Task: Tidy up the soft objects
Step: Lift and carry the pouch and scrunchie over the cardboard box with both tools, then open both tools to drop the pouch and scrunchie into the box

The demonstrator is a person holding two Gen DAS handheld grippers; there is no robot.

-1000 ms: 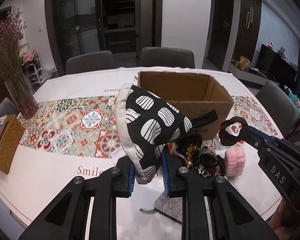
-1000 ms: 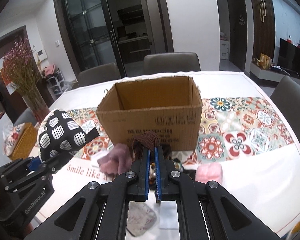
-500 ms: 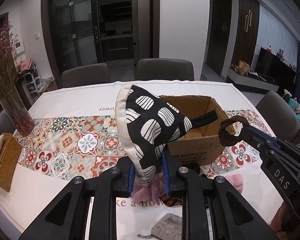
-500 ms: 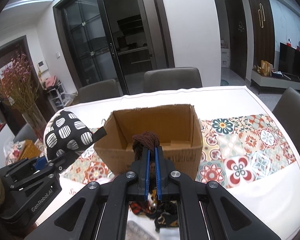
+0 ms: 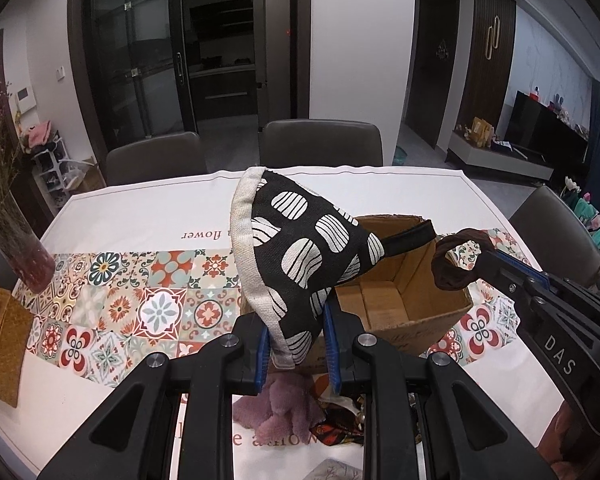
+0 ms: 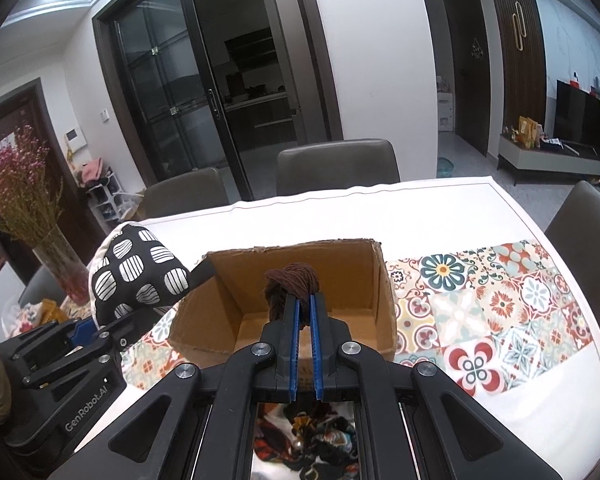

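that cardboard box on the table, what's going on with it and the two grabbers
A person is tidying soft things into the open cardboard box, one handheld gripper in each hand. The left gripper is clamped on a black-and-white patterned oven mitt, held up beside the box. The right gripper pinches a brown hair scrunchie over the box opening. The visible box floor looks bare. A purple fluffy cloth and colourful scrunchies lie on the table in front of the box.

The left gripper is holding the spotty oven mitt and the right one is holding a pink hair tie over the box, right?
Nearly. The hair tie in the right gripper is dark brown, not pink, as the right wrist view shows. The left gripper does hold the spotty oven mitt, by the box.
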